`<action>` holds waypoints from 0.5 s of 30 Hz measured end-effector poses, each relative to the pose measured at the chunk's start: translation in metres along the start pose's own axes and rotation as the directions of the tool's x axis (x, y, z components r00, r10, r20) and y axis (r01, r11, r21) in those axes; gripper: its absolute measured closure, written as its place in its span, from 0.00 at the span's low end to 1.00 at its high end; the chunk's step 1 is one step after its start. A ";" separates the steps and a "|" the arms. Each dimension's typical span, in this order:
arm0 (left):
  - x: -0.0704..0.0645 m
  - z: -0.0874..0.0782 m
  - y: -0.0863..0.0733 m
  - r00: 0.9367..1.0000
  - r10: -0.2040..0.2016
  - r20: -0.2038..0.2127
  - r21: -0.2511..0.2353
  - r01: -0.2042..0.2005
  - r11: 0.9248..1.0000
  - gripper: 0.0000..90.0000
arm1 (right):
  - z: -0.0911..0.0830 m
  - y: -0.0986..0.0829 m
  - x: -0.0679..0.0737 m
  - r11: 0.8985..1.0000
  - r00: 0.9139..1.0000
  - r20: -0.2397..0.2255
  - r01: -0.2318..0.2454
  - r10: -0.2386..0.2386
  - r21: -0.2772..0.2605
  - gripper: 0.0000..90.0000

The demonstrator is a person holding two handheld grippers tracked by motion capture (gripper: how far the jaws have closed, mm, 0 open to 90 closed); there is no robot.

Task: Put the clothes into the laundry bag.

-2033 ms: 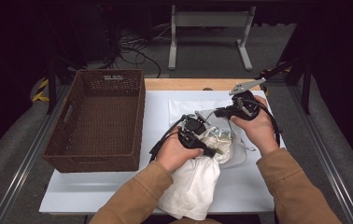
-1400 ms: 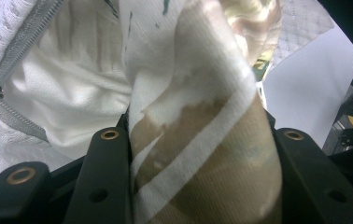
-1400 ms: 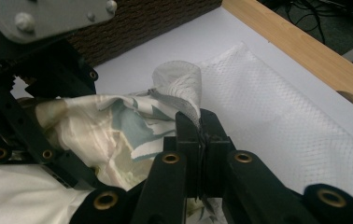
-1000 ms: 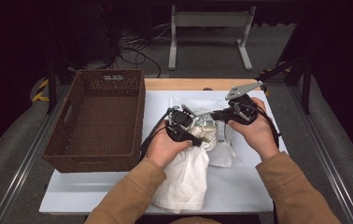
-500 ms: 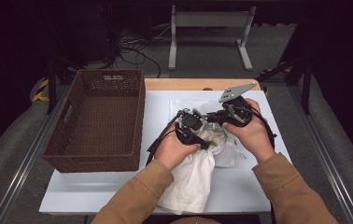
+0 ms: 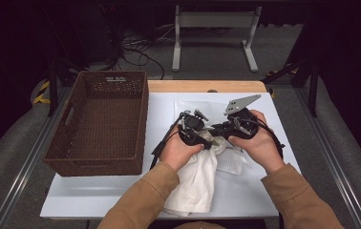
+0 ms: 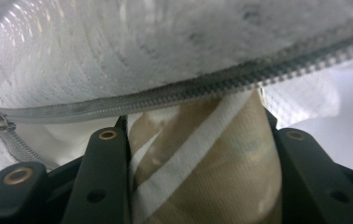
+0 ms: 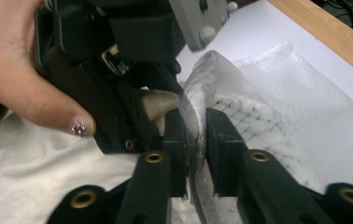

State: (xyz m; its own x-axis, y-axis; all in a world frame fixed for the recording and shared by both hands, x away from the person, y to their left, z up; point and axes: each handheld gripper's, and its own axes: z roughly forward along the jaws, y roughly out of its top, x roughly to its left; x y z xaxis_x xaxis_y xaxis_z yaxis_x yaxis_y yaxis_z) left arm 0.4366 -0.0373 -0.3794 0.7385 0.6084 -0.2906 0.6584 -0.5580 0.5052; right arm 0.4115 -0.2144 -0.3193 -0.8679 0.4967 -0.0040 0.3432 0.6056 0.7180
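Note:
A white mesh zip bag (image 6: 233,161) lies on the white table top (image 6: 121,200). Its grey zipper edge (image 8: 194,154) is pinched in my right gripper (image 8: 195,135), which is shut on it. My left gripper (image 7: 195,135) is shut on a beige cloth with white stripes (image 7: 207,172), held right at the bag's zipper (image 7: 188,88) with the mesh (image 7: 118,56) above it. In the high view the left gripper (image 6: 201,136) and right gripper (image 6: 219,131) meet tip to tip over the bag. A white cloth (image 6: 195,183) trails from under the left hand toward the table's near edge.
A brown wicker basket (image 6: 100,121), with nothing in it, stands on the left of the table. A wooden strip (image 6: 207,86) runs along the table's far edge. A metal stand (image 6: 214,21) sits on the floor beyond.
The two grippers have drawn closer together over the bag. The left one shifted right and forward with its cloth; the right one came slightly left and nearer.

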 end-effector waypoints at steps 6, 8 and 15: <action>-0.001 0.000 0.000 1.000 0.004 -0.003 0.005 -0.004 1.000 0.63 | -0.009 -0.019 -0.002 0.999 0.998 0.048 -0.039 0.041 -0.033 0.67; -0.001 0.000 0.000 1.000 0.005 -0.003 0.004 -0.005 1.000 0.63 | -0.014 -0.027 -0.004 0.998 0.997 0.065 -0.047 0.050 -0.051 0.63; -0.002 0.000 0.000 1.000 0.010 -0.004 -0.002 -0.010 1.000 0.63 | -0.028 -0.056 -0.008 0.993 0.988 0.115 -0.095 0.103 -0.075 0.57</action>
State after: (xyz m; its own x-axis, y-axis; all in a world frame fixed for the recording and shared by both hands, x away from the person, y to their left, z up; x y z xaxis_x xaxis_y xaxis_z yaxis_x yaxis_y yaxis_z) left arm 0.4348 -0.0387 -0.3783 0.7448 0.6047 -0.2823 0.6504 -0.5634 0.5094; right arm 0.3894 -0.2697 -0.3399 -0.7808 0.6247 -0.0104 0.3958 0.5074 0.7655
